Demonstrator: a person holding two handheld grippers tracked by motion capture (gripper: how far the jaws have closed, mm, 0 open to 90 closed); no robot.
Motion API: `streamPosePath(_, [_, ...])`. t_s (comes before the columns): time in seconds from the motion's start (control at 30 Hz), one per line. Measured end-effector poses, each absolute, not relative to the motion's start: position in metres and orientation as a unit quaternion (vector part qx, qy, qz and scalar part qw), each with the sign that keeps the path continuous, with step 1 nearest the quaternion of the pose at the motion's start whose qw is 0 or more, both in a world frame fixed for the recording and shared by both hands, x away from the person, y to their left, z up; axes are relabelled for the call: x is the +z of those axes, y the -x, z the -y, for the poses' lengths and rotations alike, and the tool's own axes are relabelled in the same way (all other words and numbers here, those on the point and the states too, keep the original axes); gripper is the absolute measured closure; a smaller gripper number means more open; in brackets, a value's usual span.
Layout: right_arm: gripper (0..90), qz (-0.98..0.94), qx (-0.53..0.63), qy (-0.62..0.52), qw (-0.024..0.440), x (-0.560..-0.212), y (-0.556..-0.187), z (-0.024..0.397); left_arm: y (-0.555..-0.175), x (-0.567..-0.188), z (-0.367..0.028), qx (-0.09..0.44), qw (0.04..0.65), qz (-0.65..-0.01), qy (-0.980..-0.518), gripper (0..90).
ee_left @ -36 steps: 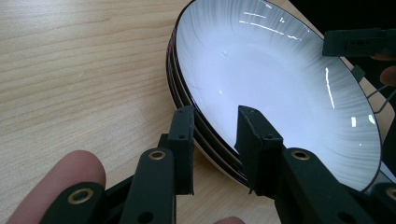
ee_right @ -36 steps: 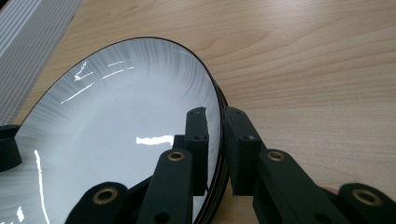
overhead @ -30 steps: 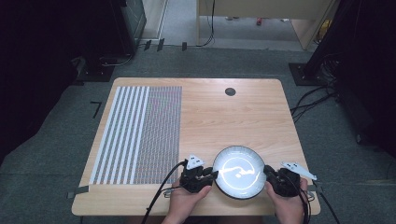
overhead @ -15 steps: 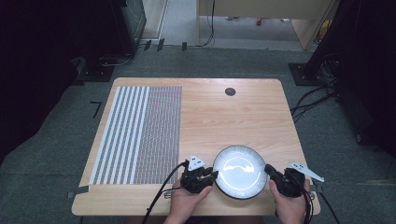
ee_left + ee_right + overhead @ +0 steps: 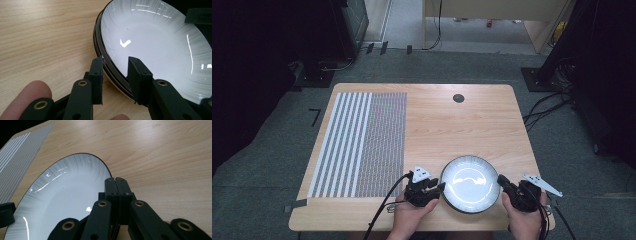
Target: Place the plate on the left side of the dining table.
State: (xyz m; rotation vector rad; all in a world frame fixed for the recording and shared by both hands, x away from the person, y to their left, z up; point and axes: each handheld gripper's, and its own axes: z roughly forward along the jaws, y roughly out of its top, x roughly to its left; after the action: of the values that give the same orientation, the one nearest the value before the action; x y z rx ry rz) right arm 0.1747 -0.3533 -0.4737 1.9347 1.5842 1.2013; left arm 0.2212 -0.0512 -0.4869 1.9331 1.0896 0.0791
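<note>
Compared with one second before, the right tongs (image 5: 503, 181) had turned a little, and their grey plate pointed more to the right; the plate (image 5: 470, 183) had stayed in place. The left tongs (image 5: 115, 65) had just opened a bit, the plate's rim between the jaws, which did not press it. The right tongs were closed tight on the rim. The plate was round, glossy white with a thin dark rim and grey streaks, at the near right of the pale wooden bench (image 5: 472, 122), right of a striped mat (image 5: 362, 135).

White plate (image 5: 470, 183) near front edge of wooden table (image 5: 472, 125). Left tongs (image 5: 435, 187) at plate's left rim, right tongs (image 5: 503, 183) at right rim. Striped mat (image 5: 362, 137) on table's left part.
</note>
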Motion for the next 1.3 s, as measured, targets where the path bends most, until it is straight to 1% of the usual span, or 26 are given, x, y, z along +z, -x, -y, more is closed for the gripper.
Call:
streamPosePath(0.13, [89.7,-0.563,0.425,-0.682,0.193,-0.471,-0.173,0.355,-0.222,-0.483,0.048,0.042,0.449,-0.447,-0.773,67.3])
streamPosePath(0.3, [90.0,-0.554,0.427,-0.687,0.196,-0.470,-0.172,0.361,-0.221,-0.478,0.045,0.038,0.470,-0.449,-0.759,66.9])
streamPosePath(0.47, [90.0,-0.544,0.441,-0.681,0.216,-0.459,-0.168,0.369,-0.220,-0.478,0.055,0.033,0.465,-0.438,-0.769,66.8])
streamPosePath(0.5, [90.0,-0.547,0.440,-0.679,0.216,-0.458,-0.168,0.370,-0.220,-0.479,0.057,0.048,0.456,-0.440,-0.772,64.9])
streamPosePath(0.53, [90.0,-0.551,0.441,-0.676,0.210,-0.458,-0.169,0.370,-0.221,-0.480,0.058,0.048,0.454,-0.442,-0.772,66.9])
streamPosePath(0.6, [90.0,-0.550,0.442,-0.680,0.200,-0.462,-0.169,0.371,-0.224,-0.482,0.058,0.038,0.447,-0.449,-0.773,67.0])
streamPosePath(0.7, [90.0,-0.551,0.449,-0.684,0.164,-0.468,-0.173,0.372,-0.223,-0.485,0.059,0.045,0.438,-0.448,-0.779,67.3])
streamPosePath(0.83, [89.8,-0.559,0.449,-0.685,0.130,-0.474,-0.177,0.372,-0.222,-0.485,0.059,0.044,0.439,-0.447,-0.778,67.8])
streamPosePath(0.93, [87.1,-0.565,0.450,-0.683,0.107,-0.477,-0.179,0.372,-0.222,-0.485,0.059,0.045,0.438,-0.446,-0.779,68.8])
streamPosePath(1.1, [86.0,-0.571,0.447,-0.681,0.099,-0.480,-0.181,0.367,-0.222,-0.486,0.059,0.044,0.434,-0.445,-0.782,69.6])
streamPosePath(1.17, [86.0,-0.571,0.445,-0.681,0.105,-0.480,-0.181,0.366,-0.222,-0.486,0.059,0.045,0.435,-0.444,-0.782,69.8])
streamPosePath(1.23, [86.0,-0.565,0.442,-0.686,0.122,-0.480,-0.180,0.367,-0.222,-0.485,0.058,0.046,0.437,-0.444,-0.781,70.4])
streamPosePath(1.3, [86.1,-0.563,0.439,-0.690,0.121,-0.481,-0.180,0.369,-0.222,-0.485,0.058,0.047,0.437,-0.443,-0.781,70.7])
